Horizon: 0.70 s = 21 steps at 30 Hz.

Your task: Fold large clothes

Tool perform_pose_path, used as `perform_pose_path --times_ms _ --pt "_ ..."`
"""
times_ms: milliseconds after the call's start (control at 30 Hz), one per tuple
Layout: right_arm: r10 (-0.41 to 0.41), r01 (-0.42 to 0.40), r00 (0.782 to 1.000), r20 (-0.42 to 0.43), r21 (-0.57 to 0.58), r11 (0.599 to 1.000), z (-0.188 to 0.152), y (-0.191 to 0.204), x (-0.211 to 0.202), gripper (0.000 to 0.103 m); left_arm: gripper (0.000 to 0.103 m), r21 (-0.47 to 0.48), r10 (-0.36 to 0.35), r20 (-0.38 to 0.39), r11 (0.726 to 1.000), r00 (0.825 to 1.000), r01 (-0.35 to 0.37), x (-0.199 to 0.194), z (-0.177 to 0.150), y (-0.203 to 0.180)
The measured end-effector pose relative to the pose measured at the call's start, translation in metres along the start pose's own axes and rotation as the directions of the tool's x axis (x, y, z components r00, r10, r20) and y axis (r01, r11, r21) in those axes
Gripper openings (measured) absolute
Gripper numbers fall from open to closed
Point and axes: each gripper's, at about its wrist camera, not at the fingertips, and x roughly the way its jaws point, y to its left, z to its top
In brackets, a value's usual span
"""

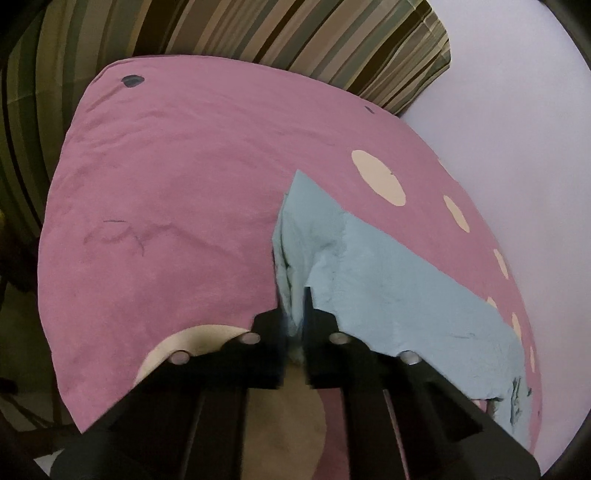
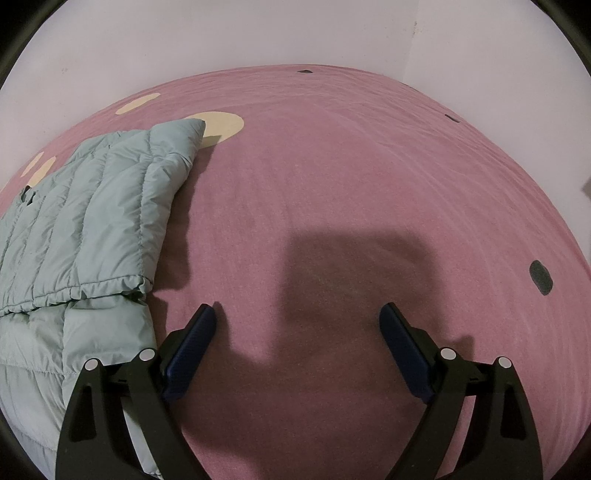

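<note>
A pale blue quilted jacket (image 2: 92,218) lies partly folded on a pink bedspread (image 2: 332,184), at the left of the right wrist view. In the left wrist view the same jacket (image 1: 388,291) spreads to the right, and my left gripper (image 1: 295,306) is shut on a bunched edge of it. A fold of the blue fabric rises between and ahead of the black fingers (image 1: 273,332). My right gripper (image 2: 297,314) stands open just above the bare bedspread, to the right of the jacket's hem, with nothing between its blue pads (image 2: 192,347).
The pink bedspread (image 1: 166,203) carries cream ovals (image 1: 376,177) and small dark spots (image 2: 541,277). A striped curtain (image 1: 295,33) hangs behind the bed in the left wrist view. A pale wall (image 2: 258,33) borders the bed's far side.
</note>
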Motion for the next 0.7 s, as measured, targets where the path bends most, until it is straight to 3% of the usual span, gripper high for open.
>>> perform_pose_path --times_ms 233,433,533,700 --pt "0.001 -0.001 1.0 0.0 0.0 1.0 0.0 0.0 0.0 0.089 0.005 0.103 -0.029 0.057 0.994 0.998 0.023 -0.021 -0.005 -0.045" --pt "0.004 -0.004 1.0 0.0 0.006 1.0 0.001 -0.003 0.001 0.089 0.004 0.264 -0.121 0.046 0.959 0.992 0.105 -0.036 -0.03 -0.127" --pt "0.005 -0.005 1.0 0.0 0.01 1.0 0.0 -0.003 0.0 0.089 0.004 0.341 -0.19 0.011 0.924 0.982 0.175 -0.041 -0.051 -0.178" --pt "0.009 -0.009 1.0 0.0 0.017 1.0 0.0 -0.003 -0.001 0.089 0.004 0.472 -0.291 -0.081 0.831 0.953 0.294 -0.046 -0.1 -0.275"
